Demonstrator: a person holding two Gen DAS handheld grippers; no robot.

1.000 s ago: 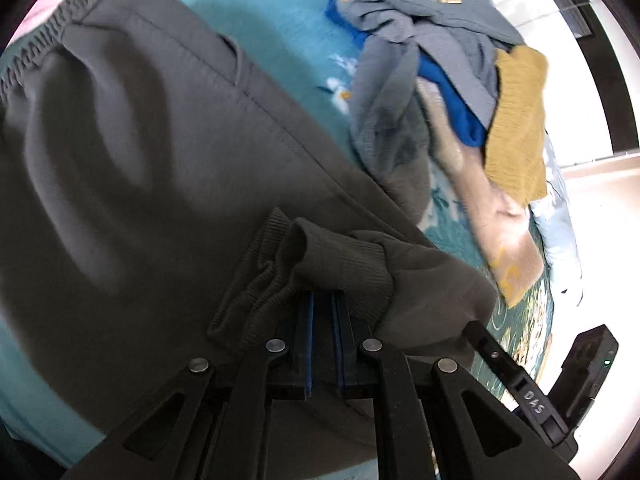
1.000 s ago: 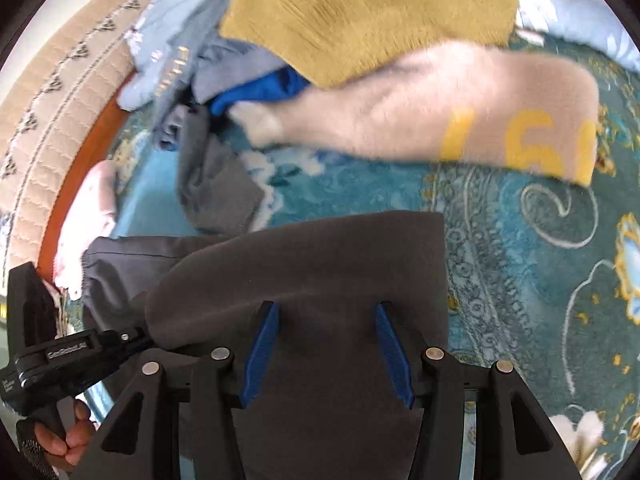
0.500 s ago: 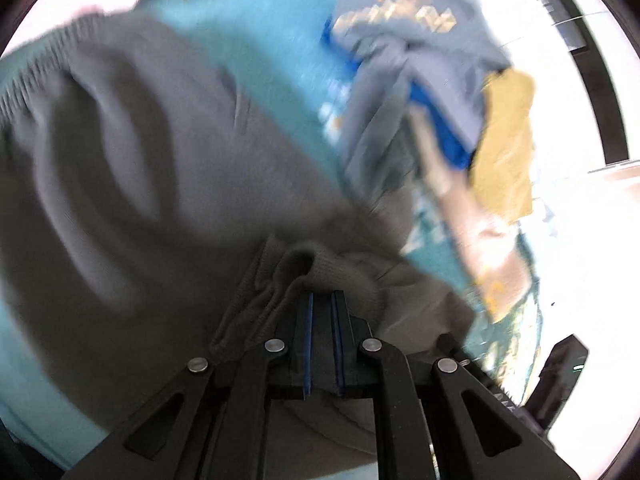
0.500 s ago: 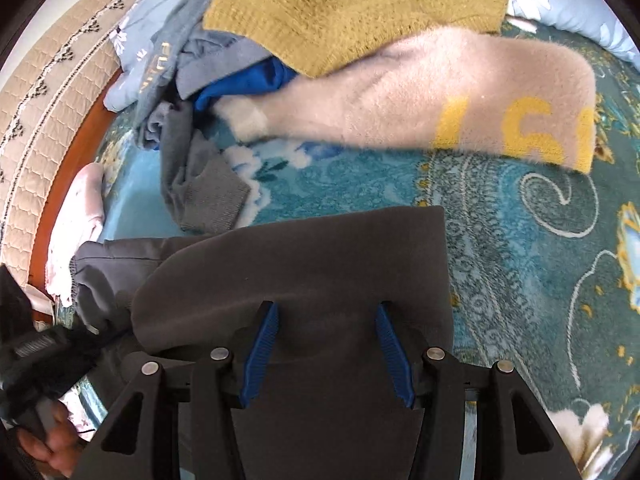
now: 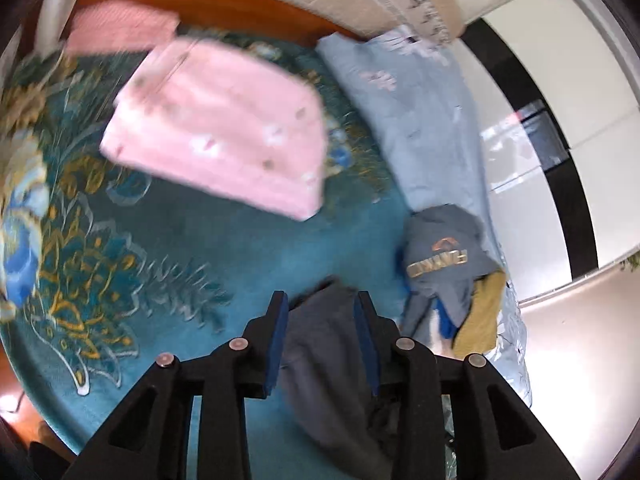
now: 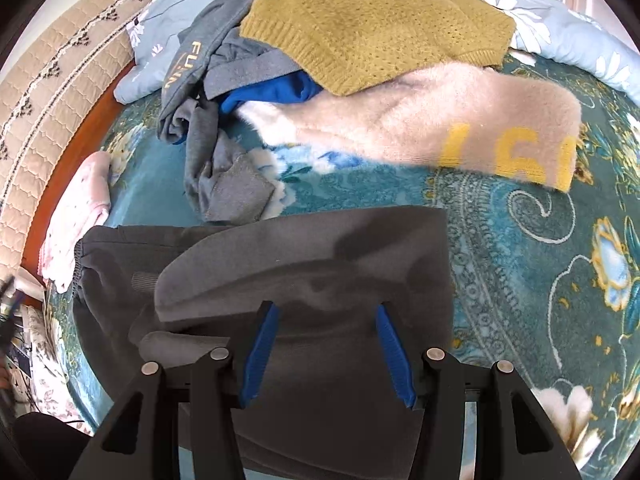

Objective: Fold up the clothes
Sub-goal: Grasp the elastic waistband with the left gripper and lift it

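Each black hand-held gripper [image 6: 326, 344] has blue pads [image 6: 258, 354], silver screws.

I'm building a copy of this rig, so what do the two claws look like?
Both look alike. The left claw and the right claw each have matte black angular frames with triangular cut-outs, round silver screw heads at the joints, and blue pads lining the inner faces of the two fingers. No cables or markings show.

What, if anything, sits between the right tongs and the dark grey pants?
Nothing visible. The right tongs are open directly over the dark grey pants, with only the pants' fabric between the blue pads. The pile of unfolded clothes lies farther off, beyond the pants, apart from them on the teal blanket.
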